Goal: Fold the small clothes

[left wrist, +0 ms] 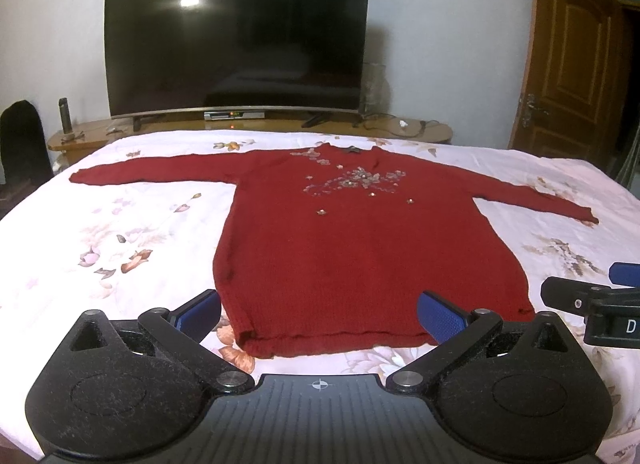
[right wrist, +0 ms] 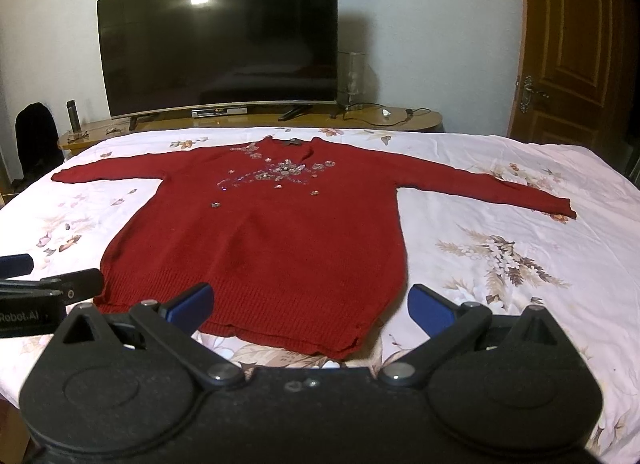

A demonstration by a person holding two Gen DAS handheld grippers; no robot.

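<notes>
**Red sweater laid flat on the bed**

Left wrist view: the red sweater [left wrist: 352,240] is seen spread flat on the flowered bed sheet [left wrist: 120,232], sleeves stretched out to both sides, collar toward the television [left wrist: 236,40]. The left gripper [left wrist: 319,314] is held over the hem, fingers [left wrist: 436,318] spread and empty.

Right wrist view: the right gripper [right wrist: 311,306] is held over the sweater's [right wrist: 264,240] hem, fingers [right wrist: 190,304] spread, nothing pinched.
</notes>
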